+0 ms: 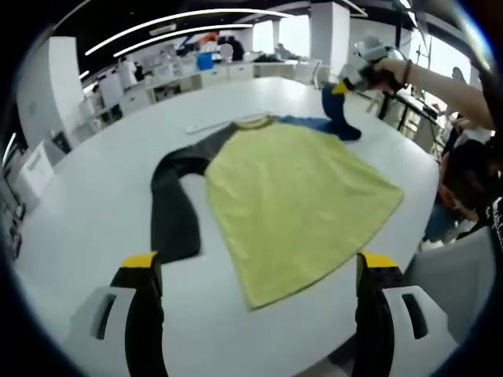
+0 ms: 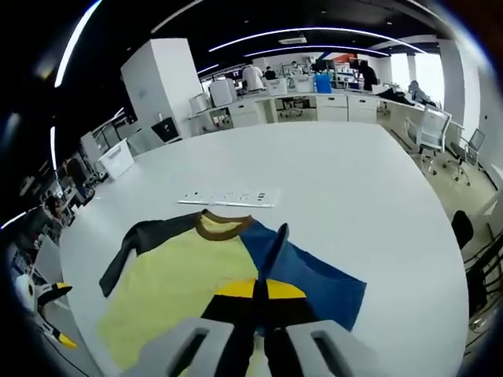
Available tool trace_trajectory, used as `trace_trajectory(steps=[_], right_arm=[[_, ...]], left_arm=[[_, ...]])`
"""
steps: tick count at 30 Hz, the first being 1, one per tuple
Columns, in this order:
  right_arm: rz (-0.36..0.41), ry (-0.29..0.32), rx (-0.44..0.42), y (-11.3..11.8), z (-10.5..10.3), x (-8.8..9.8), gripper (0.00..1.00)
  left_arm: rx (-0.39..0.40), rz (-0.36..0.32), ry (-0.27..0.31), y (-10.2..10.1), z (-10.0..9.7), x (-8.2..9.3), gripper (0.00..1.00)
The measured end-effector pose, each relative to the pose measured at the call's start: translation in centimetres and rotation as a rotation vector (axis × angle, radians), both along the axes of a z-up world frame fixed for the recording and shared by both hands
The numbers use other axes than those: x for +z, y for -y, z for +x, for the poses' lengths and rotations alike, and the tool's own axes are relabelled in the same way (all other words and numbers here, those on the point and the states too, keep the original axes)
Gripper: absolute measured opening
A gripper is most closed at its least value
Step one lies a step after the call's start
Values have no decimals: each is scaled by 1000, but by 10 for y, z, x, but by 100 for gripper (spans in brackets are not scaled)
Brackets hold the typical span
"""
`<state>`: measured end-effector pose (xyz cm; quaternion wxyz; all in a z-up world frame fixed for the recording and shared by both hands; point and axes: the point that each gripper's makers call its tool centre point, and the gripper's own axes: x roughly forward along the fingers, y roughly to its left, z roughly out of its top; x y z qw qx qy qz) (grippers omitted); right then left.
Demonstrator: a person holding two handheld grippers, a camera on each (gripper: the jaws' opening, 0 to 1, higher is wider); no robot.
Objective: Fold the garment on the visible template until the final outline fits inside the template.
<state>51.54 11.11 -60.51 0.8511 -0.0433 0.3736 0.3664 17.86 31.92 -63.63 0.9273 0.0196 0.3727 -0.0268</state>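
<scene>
The yellow raglan shirt [image 1: 299,196] lies flat on the white tabletop [image 1: 94,212], its dark sleeve [image 1: 173,204] spread out. The right gripper [image 2: 263,294] has its jaws clamped on the blue sleeve [image 2: 306,275], lifting it. The left gripper [image 1: 259,275] hovers near the hem, jaws apart.

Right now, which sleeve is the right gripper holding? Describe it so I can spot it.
On the white table lies a yellow shirt. The right gripper pinches its blue sleeve, lifted beside the brown collar; the other sleeve is dark grey and lies flat.
</scene>
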Motion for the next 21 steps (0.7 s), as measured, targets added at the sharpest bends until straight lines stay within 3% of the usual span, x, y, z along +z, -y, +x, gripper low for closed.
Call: trace_trajectory(steps=[4,21], right_arm=[[-26,21,47,-17,-5,6,0],[22,29,139,-81,-26,21,0]], left_arm=[[-3,-1,0,0,-1,0,99],[7,-11,-13,-1,-8,-6,99]])
